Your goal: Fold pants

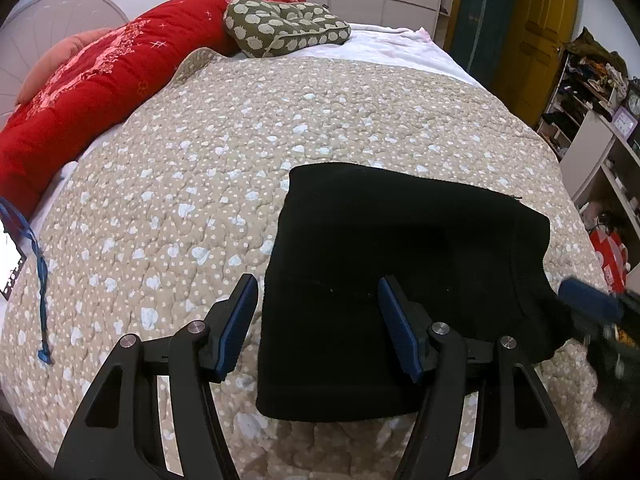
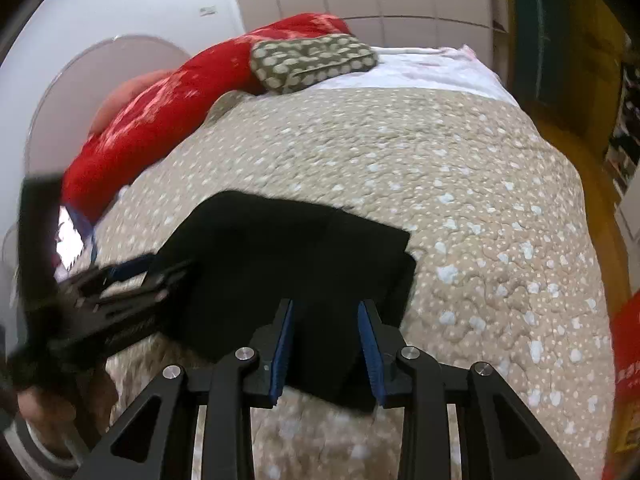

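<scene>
The black pants point(image 1: 400, 272) lie folded into a thick rectangle on the beige dotted quilt point(image 1: 200, 184). My left gripper point(image 1: 318, 304) is open over their near left part, and the pants' left edge runs between its blue pads, which stand clear of the cloth. My right gripper point(image 2: 326, 332) hangs over the near right corner of the pants point(image 2: 288, 248). Its jaws are narrower but apart, with flat black cloth showing in the gap and no pinch visible. The right gripper's blue pad point(image 1: 588, 296) shows at the pants' right edge. The left gripper point(image 2: 120, 280) is a blur in the right wrist view.
A red duvet point(image 1: 92, 92) and an olive patterned cushion point(image 1: 280, 26) lie at the head of the bed. A blue strap point(image 1: 40, 264) rests near the quilt's left edge. Cluttered shelves point(image 1: 592, 92) and a yellow door point(image 1: 536, 28) stand to the right. A hand point(image 2: 40, 404) holds the left gripper.
</scene>
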`<state>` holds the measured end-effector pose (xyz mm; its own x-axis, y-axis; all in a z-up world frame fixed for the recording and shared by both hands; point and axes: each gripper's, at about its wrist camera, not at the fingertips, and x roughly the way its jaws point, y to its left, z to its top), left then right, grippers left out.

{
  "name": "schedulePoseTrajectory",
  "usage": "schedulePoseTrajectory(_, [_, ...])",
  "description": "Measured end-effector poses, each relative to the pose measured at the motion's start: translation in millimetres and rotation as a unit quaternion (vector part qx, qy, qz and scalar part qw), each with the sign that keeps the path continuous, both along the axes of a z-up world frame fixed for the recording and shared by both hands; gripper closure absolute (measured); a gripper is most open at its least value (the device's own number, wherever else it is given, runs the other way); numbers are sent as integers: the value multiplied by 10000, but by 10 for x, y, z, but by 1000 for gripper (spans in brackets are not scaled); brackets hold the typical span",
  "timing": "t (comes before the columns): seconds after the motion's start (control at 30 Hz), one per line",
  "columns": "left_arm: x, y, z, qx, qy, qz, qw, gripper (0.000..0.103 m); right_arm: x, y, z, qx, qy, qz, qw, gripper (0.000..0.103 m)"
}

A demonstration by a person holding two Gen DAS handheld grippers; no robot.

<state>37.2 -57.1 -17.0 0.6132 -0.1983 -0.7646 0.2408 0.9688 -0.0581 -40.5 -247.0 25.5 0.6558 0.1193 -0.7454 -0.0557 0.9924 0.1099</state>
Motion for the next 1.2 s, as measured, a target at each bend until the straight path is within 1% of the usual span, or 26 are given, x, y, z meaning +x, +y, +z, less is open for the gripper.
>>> schedulePoseTrajectory(0.17, [-13,-4,0,9,5,0,10000,40,-129,87,-86,-254,26,121,9996,71])
schedulePoseTrajectory(0.23, [-23,-5,-5,2,7,-4,10000,40,-141,62,-160,-262,133,104,9995,70])
schedulePoseTrajectory(0.3, [-37,-5,-18,-18,28,6,10000,40,-143,31,-244,-217,264,45,9994,65])
schedulePoseTrajectory(0.37, [-47,-9,-20,-3,5,18,10000,40,-165,8,-275,-154,230,33,9996,65])
schedulePoseTrajectory(0.53, [-53,-19,-14,3,15,29,10000,40,-180,-37,-171,22,166,29,9999,65])
schedulePoseTrajectory(0.67, [-60,-10,-13,-31,37,35,10000,40,-206,-53,-54,34,-4,-8,10000,65])
schedulePoseTrajectory(0.83, [-85,38,45,-80,48,38,9999,40,-188,-85,12,39,-76,-113,9999,63])
schedulePoseTrajectory(0.9, [-86,69,65,-88,38,55,9999,40,-168,-136,25,139,-130,-207,9996,55])
schedulePoseTrajectory(1.0, [-79,143,98,-238,68,86,9997,40,-139,-244,17,462,-134,-387,9981,49])
schedulePoseTrajectory(1.07, [-64,195,130,-359,67,101,9993,40,-107,-300,-12,663,-77,-463,9967,47])
schedulePoseTrajectory(1.2, [-29,265,151,-383,72,127,9992,40,-18,-377,-75,882,3,-604,9943,45])
